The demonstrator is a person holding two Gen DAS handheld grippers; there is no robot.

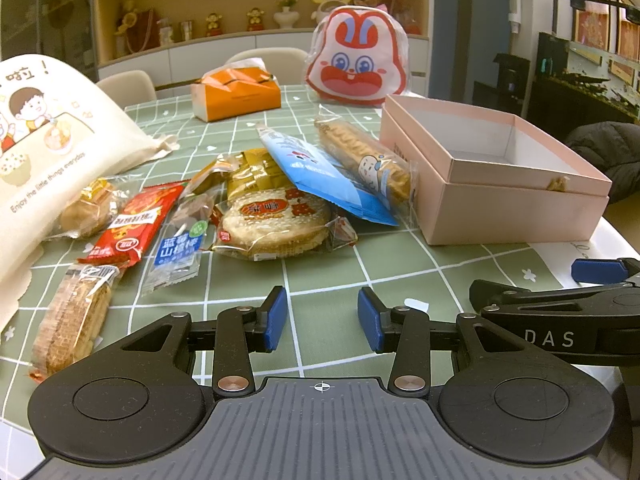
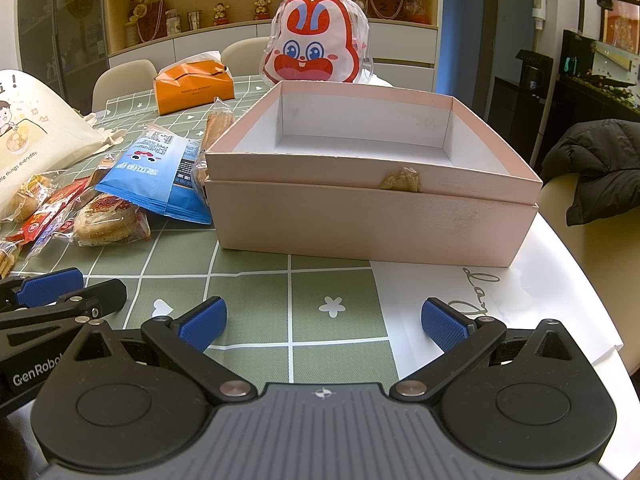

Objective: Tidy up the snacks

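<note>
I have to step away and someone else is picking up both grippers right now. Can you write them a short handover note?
Left gripper: open, empty, hovering over the tablecloth.
Right gripper: open wider, empty, in front of the pink box.
Snacks lie loose in a pile left of the box: round sesame cake, blue packet, long biscuit pack, red packet, wafer pack, and others.
Done: nothing packed; what shows of the box's inside is empty.
Left: all the snacks, presumably into the box.
</note>
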